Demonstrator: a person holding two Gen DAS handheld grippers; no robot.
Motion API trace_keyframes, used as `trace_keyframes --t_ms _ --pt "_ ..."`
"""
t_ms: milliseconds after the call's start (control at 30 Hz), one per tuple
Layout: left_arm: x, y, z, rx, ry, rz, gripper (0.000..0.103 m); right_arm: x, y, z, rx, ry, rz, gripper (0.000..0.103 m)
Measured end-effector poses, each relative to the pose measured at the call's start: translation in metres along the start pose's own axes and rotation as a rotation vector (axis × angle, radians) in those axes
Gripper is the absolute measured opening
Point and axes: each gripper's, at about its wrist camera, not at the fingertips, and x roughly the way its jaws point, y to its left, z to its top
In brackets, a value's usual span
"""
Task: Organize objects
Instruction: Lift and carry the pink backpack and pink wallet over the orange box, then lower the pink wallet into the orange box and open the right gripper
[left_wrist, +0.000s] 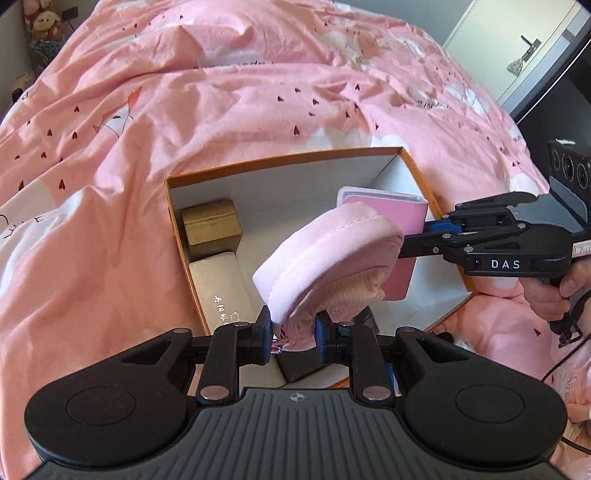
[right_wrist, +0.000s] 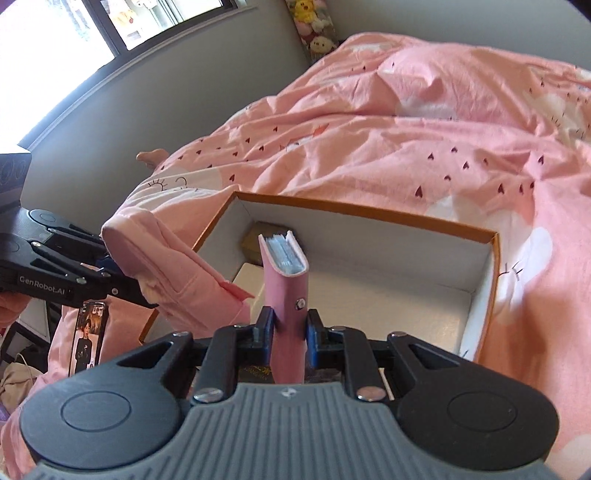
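Placement geometry governs the coming move. We hold two items above the open cardboard box (left_wrist: 280, 162), which sits on the bed (left_wrist: 147, 110) near its near edge, surrounded by the pink quilt.

The left gripper (left_wrist: 291, 332) has its fingers (left_wrist: 264, 334) nearly closed, pinching the end of a folded pink garment (left_wrist: 325, 254). The garment extends forward and away from the fingers, hanging over the middle of the box interior, clear of the floor of the box as far as we can judge.

The right gripper (right_wrist: 290, 332) has its fingers (right_wrist: 313, 334) nearly closed on the lower end of a pink notebook (right_wrist: 284, 284). The notebook's long axis runs straight out along the fingers, with its page edges at the far end. It points toward the far wall of the box.

Inside the box, a gold box (left_wrist: 210, 229) stands in the far left corner, and a pale flat case (left_wrist: 221, 291) lies along the left wall just nearer to us. The right half of the box floor (right_wrist: 388, 295) is bare.

We judge that the notebook, carried by the right hand, is the nearer item to that bare right half, and that its long axis suits the right wall. The garment lies between the notebook and the occupied left wall, so the two items are close together and could brush each other during lowering.
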Motion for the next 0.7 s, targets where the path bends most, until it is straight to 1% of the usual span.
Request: trace_keyframes --t_ms 67,200,333,433,533,633,700 --pt "0.014 0.004 0.009 0.012 0.057 0.005 0.025 0.02 -0.009 0.009 0.026 0.041 0.01 0.019" --pt "0.042 0.013 0.023 0.028 0.173 -0.02 0.025 0.056 -0.024 0.022 0.055 0.108 0.037 0.019" --pt "0.065 0.017 0.033 0.054 0.258 0.015 0.025 0.089 -0.034 0.031 0.077 0.173 0.08 0.019" --pt "0.072 0.023 0.037 0.045 0.282 0.015 0.026 0.108 -0.039 0.034 0.097 0.21 0.099 0.019" --pt "0.076 0.029 0.038 0.031 0.292 0.024 0.026 0.12 -0.047 0.038 0.13 0.206 0.113 0.019" --pt "0.077 0.034 0.041 0.002 0.286 0.017 0.027 0.13 -0.056 0.041 0.168 0.209 0.101 0.02" --pt "0.077 0.034 0.044 -0.001 0.283 0.016 0.027 0.136 -0.06 0.041 0.182 0.219 0.089 0.022"
